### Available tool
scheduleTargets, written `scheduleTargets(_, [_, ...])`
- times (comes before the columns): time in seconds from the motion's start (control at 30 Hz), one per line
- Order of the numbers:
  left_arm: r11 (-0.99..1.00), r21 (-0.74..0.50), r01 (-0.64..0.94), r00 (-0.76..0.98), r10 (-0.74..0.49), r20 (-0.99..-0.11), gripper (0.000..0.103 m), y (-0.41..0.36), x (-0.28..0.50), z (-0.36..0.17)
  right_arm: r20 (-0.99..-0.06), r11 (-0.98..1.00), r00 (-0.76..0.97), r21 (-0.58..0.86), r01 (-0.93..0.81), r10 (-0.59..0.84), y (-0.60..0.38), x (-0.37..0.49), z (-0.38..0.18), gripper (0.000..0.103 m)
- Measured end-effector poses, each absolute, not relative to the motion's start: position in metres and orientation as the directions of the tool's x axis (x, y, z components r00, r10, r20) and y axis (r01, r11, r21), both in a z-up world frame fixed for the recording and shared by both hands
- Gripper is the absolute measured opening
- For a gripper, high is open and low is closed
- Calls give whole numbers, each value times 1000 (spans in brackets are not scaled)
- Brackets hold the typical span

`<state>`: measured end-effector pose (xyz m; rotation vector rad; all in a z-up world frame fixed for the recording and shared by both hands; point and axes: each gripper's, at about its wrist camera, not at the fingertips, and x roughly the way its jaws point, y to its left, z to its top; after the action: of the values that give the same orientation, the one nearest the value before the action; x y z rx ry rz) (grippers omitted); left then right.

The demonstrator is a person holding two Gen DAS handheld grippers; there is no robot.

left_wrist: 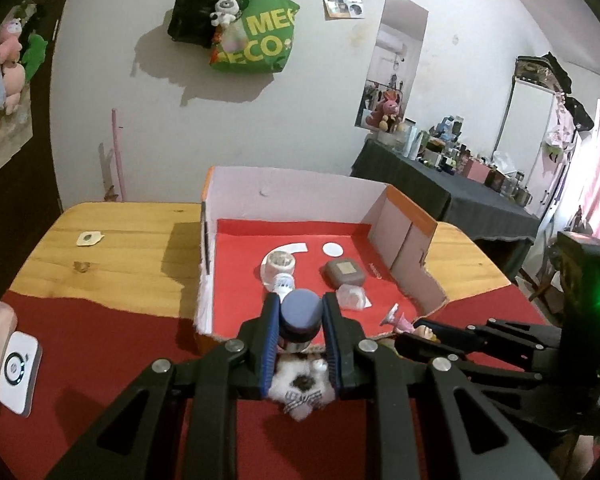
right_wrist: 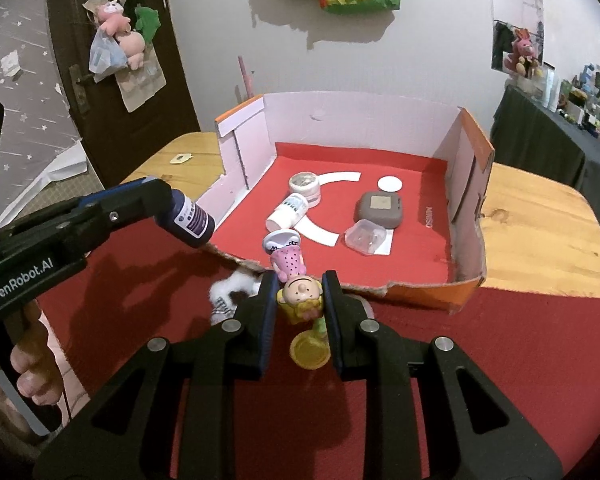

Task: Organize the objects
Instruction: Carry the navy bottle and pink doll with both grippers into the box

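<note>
Both hand-held grippers carry a load as we bring them toward the cardboard box [right_wrist: 470, 184]. Our left gripper [left_wrist: 299, 322] is clamped on a small dark-blue bottle [left_wrist: 301, 318], pads on its cap end, so the labelled body sticks out sideways in the right wrist view. Our right gripper [right_wrist: 299, 296] is closed as narrow as it goes on a little cartoon figurine [right_wrist: 296, 276], gripped at the head with the pink dress and white shoes pointing toward the box.

Inside the box, on its red liner, we see a round jar [right_wrist: 305, 187], a white bottle [right_wrist: 287, 211] lying on its side, a grey case [right_wrist: 379, 210] and a clear plastic case [right_wrist: 366, 238]. A fluffy white plush [left_wrist: 296, 390] lies on the red cloth [right_wrist: 500, 352] just below the left gripper.

As we judge it, the bottle could pivot or slip, since only its cap end is pinched. The figurine's head is rounded and could twist out of the pads. The box's torn front lip sits close beneath both loads and might snag them, and dropping either could knock the lying white bottle into a roll.
</note>
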<state>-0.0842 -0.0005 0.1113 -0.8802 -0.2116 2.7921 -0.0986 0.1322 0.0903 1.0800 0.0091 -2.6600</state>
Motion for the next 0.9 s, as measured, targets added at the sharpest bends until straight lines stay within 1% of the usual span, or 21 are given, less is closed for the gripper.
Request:
scheduleTargets(0.1, [-968,-192,-161,-801,241,-548,22,3,-92,113,-692,-961,-675,105,255,-254,136,-106,92,21])
scheduleTargets(0.23, [-965,-194,-175,-796,255,-550,22,9,-105,114,-702,-964,-672,81,253,-236,138,-117,94,21])
scheduleTargets(0.57, [-958,-208,-198,-771,283,-571,22,20,-131,101,-763,-963,-607,72,259,-220,144,-150,79,21])
scheduleTargets(0.9, [-947,-252,-199,-743,313,-591,22,16,-151,84,-798,-962,-565,66,265,-210,143,-166,68,21])
